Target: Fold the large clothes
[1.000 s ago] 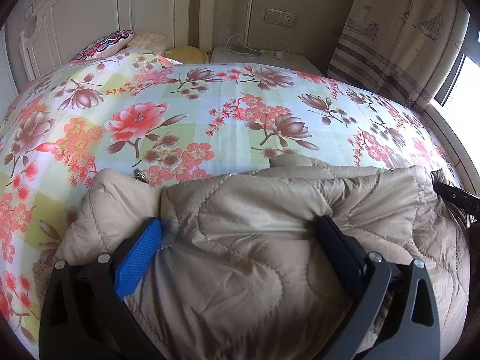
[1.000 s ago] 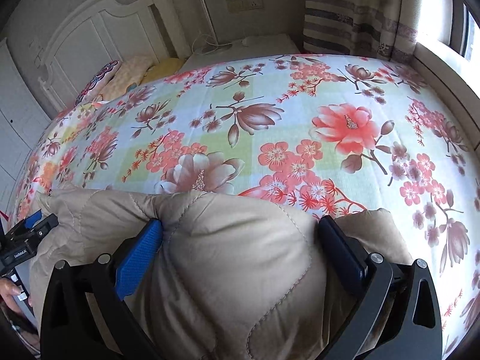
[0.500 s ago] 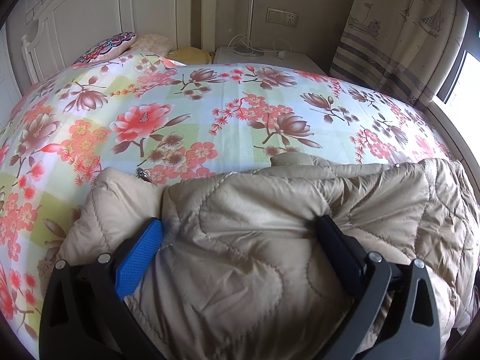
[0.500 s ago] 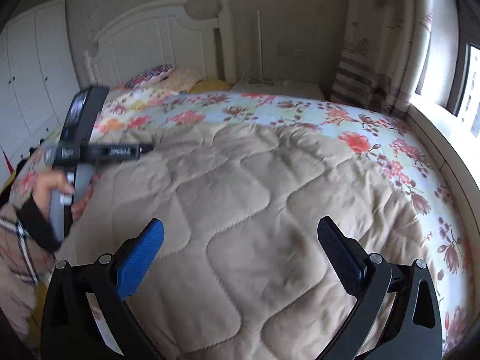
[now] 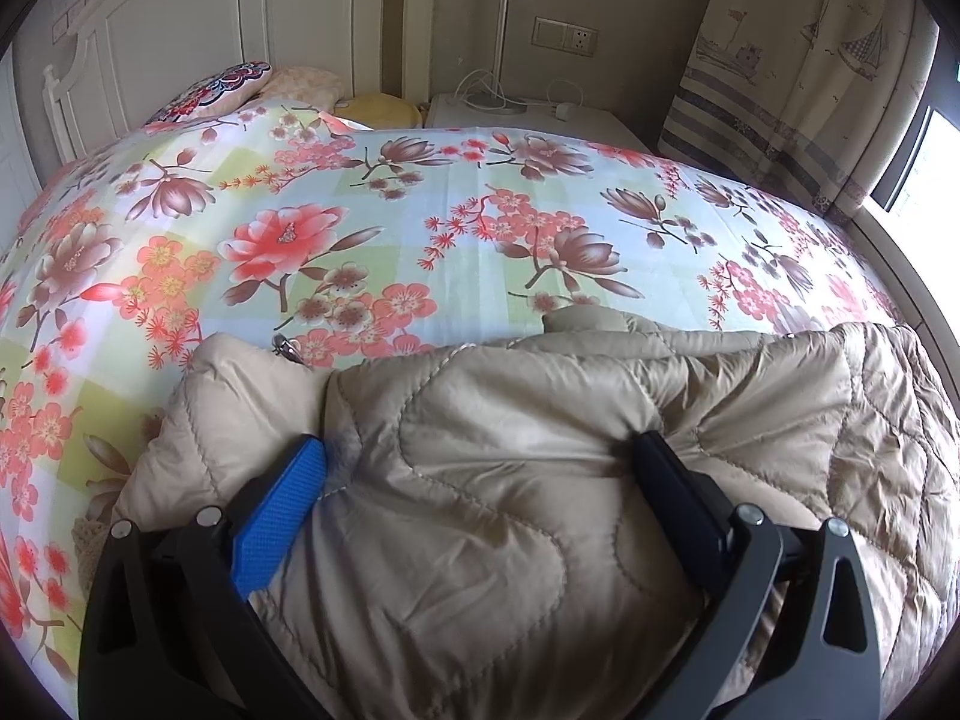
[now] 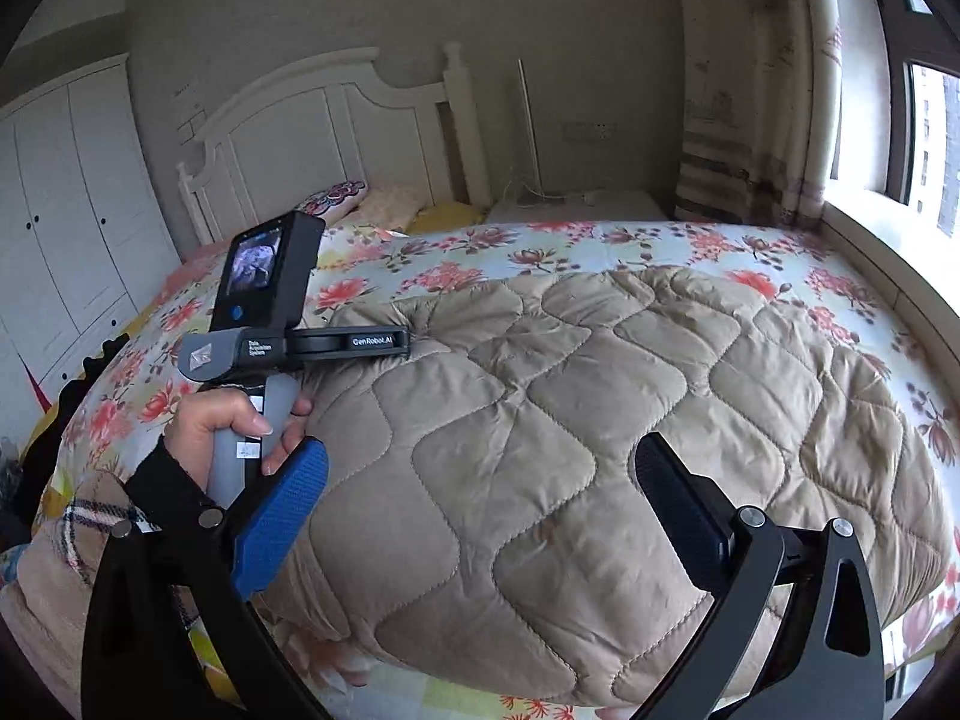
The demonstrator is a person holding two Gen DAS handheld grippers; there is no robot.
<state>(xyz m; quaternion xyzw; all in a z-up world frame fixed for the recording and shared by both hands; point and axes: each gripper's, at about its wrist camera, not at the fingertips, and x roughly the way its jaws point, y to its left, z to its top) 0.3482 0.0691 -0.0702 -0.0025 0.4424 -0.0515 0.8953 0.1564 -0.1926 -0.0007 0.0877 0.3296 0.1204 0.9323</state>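
A beige quilted coat (image 6: pixel 588 432) lies folded on the floral bed (image 6: pixel 540 252). In the left wrist view the coat (image 5: pixel 510 480) fills the space between the wide-spread fingers of my left gripper (image 5: pixel 480 468), which presses into the padding without pinching it. A zipper pull (image 5: pixel 282 348) shows at the coat's far left edge. My right gripper (image 6: pixel 480 474) is open and empty, raised above the coat's near edge. From there I see the left gripper's body (image 6: pixel 300 342) in a hand, its fingers resting on the coat's far left corner.
A white headboard (image 6: pixel 312 132) and pillows (image 6: pixel 336 198) stand at the bed's far end. A white nightstand (image 5: pixel 522 114) with cables sits beside it. Curtain (image 6: pixel 750 90) and window (image 6: pixel 924 138) are at right. A white wardrobe (image 6: pixel 66 210) is at left.
My right gripper let go of the coat, lifted and pulled back, so the whole coat now shows. The left gripper stayed put on the coat.
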